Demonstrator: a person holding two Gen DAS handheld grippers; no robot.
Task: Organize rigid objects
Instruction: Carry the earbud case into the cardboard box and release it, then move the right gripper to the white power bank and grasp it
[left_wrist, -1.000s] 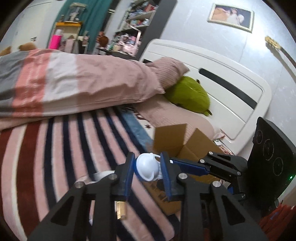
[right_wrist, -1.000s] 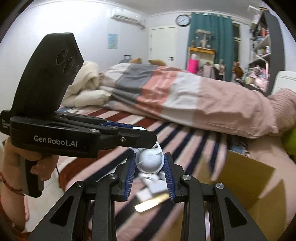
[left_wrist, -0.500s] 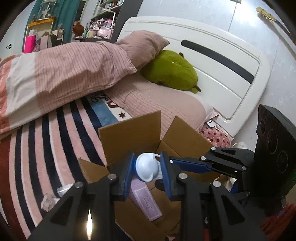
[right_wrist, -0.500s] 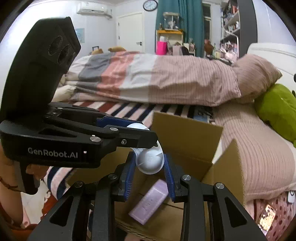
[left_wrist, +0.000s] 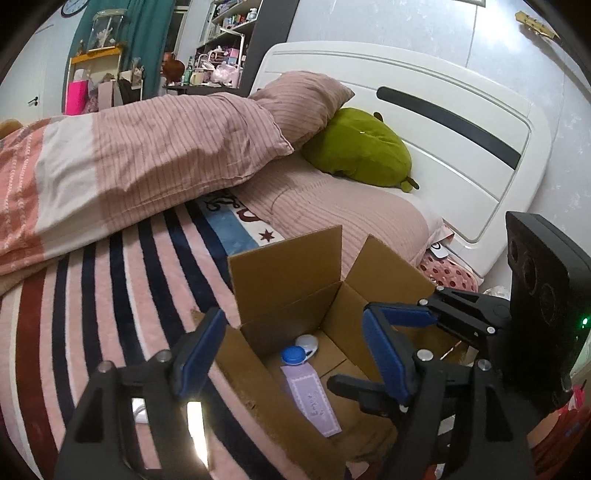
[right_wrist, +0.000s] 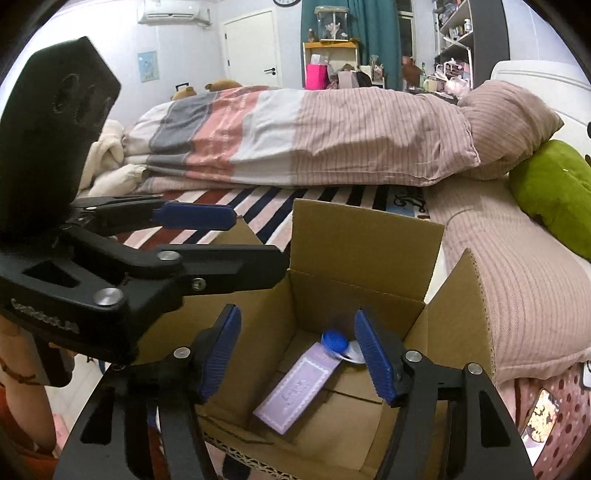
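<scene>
Both the left tool (left_wrist: 291, 354) and right tool (right_wrist: 297, 354) have just been opened, empty, over the cardboard box (right_wrist: 369, 236); the blue-and-white case (left_wrist: 301, 350), released, is now seen inside beside the purple packet (right_wrist: 295, 391).

A green plush cushion (left_wrist: 360, 149) leans against a pink striped pillow (left_wrist: 303, 101) by the white headboard (left_wrist: 443, 122).

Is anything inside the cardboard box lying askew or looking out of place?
Nothing stands out. In the cardboard box a lilac flat box lies slanted on the bottom, and the blue-and-white case rests against its far end. No damage or spill is visible.
</scene>
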